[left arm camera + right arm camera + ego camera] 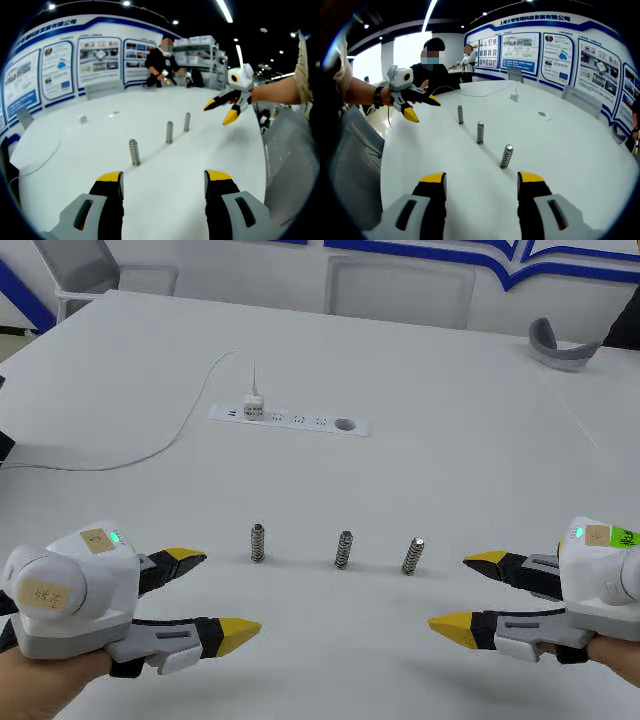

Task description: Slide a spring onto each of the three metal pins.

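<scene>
Springs [343,550] cover all 3 pins [418,542]; left gripper [228,591] and right gripper [450,592] flank them, jaws spread.

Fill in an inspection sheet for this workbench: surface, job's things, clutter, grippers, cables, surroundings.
Surface: white table.
Job's things: left pin, middle pin, right pin in a row, a spring on each.
Clutter: power strip with a white plug; grey curved band at the far right.
Grippers: left gripper and right gripper open, empty, either side of the row.
Cables: white cable from the plug towards the left edge.
Surroundings: grey chairs behind the table.
</scene>
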`<state>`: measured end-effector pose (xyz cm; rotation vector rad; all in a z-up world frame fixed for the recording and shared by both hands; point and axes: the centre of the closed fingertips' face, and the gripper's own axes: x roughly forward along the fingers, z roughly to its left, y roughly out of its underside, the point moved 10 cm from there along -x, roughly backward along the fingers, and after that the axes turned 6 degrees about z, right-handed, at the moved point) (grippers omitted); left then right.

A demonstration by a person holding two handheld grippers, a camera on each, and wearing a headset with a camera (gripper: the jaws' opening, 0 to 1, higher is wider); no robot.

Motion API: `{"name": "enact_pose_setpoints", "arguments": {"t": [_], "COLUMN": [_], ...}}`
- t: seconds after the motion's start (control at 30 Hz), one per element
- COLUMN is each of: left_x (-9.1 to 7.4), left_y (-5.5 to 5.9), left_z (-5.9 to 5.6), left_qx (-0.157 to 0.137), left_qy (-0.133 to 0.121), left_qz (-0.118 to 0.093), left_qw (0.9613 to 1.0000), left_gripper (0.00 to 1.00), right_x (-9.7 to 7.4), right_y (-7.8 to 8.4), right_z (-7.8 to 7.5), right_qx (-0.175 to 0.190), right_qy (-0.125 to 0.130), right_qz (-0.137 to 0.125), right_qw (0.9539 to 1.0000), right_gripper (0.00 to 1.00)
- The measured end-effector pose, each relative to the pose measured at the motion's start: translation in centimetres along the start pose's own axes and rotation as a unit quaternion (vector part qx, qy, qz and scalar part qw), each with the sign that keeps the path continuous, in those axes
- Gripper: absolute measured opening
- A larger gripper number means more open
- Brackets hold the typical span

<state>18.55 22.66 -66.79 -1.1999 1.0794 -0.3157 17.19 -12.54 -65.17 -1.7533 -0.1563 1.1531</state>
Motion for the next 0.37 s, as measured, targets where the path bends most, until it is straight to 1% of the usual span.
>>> {"name": "enact_pose_setpoints", "arguments": {"t": [0.37], "left_x": [-0.10], "left_y": [0.16], "left_z": [0.10], "left_qx": [-0.002], "left_qy": [-0.002], "left_qz": [0.000], "left_qw": [1.0000], "left_gripper": [0.66], "right_x": [-0.14], "right_y": [0.22], "right_z": [0.35], "right_qx": [0.005], "right_qy": [0.002], "right_qz": [-0.004], "right_qw": [1.0000], "right_gripper": [0.61]}}
